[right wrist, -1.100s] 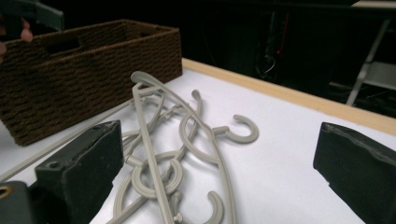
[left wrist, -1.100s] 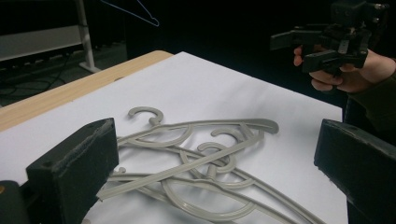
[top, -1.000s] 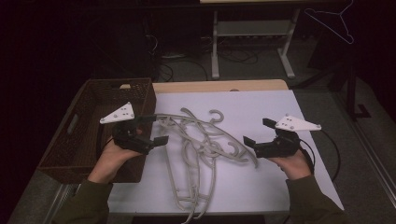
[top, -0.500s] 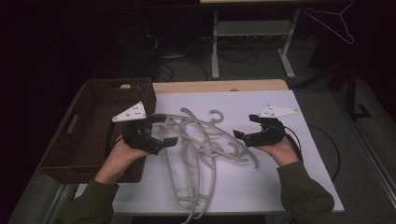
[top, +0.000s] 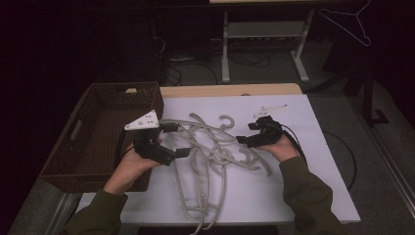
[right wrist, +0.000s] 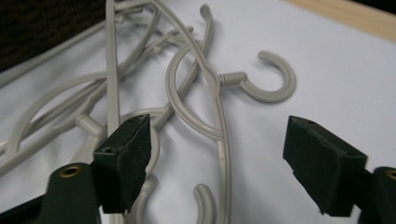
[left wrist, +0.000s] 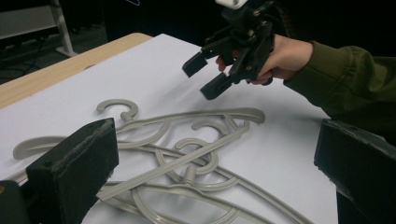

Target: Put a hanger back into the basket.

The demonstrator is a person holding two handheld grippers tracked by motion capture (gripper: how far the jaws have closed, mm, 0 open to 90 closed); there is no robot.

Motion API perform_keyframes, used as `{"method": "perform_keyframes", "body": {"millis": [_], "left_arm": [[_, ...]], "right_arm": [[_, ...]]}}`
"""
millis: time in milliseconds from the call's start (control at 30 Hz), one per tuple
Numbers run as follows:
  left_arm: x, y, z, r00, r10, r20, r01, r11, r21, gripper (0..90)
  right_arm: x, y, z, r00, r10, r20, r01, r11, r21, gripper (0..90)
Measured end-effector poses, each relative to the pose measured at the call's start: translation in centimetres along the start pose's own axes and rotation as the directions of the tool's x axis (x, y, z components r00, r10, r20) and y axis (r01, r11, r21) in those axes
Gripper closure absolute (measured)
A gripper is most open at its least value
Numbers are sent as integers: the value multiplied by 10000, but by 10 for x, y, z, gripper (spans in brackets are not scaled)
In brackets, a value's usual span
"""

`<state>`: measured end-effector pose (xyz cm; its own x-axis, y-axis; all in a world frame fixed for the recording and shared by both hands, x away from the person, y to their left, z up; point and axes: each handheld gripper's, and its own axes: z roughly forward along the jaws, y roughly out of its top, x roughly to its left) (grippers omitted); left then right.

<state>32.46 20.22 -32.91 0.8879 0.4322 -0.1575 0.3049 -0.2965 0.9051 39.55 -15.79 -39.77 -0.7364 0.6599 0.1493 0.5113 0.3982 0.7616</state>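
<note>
The tangled grey hangers [top: 210,152] lie mid-table beside the wicker basket [top: 98,122]. Your right gripper [top: 247,133] has moved in to their right edge, jaws spread; your left gripper [top: 176,140], also spread, flanks them, so grasping looks imminent.

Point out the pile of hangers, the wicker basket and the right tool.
pile of hangers [top: 210,152]: high view, on the tangled grey bars at its middle.
wicker basket [top: 100,88]: high view, on its far rim.
right tool [top: 246,133]: high view, midway between its open fingertips.
</note>
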Motion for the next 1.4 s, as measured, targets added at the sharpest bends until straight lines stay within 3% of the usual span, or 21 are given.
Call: {"method": "perform_keyframes", "body": {"millis": [100, 200, 267, 500, 733, 1133, 1400], "left_arm": [[-1, 0, 1, 10000, -23, 19, 23, 10000, 0, 0], [-1, -1, 1, 10000, -21, 29, 21, 10000, 23, 0], [-1, -1, 1, 10000, -30, 43, 29, 10000, 38, 0], [0, -2, 2, 10000, -63, 53, 63, 10000, 29, 0], [1, -3, 2, 9999, -105, 57, 105, 9999, 33, 0], [1, -4, 3, 9999, -117, 71, 117, 9999, 96, 0], [2, -4, 3, 9999, -100, 82, 99, 9999, 140, 0]], "right_arm": [[-4, -1, 14, 9999, 116, -88, -111, 9981, 612, 269], [-9, -4, 22, 9999, -12, -132, 24, 9959, 900, 313], [-11, -5, 32, 9999, 100, -132, -80, 9900, 1411, 348], [-12, -5, 48, 9998, -139, -143, 166, 9787, 2044, 473], [-13, -8, 53, 9987, -497, -117, 511, 9699, 2382, 609], [-12, -9, 52, 9965, -833, 46, 797, 9662, 2451, 792], [-15, -10, 50, 9972, -740, -103, 743, 9673, 2427, 809]]}}
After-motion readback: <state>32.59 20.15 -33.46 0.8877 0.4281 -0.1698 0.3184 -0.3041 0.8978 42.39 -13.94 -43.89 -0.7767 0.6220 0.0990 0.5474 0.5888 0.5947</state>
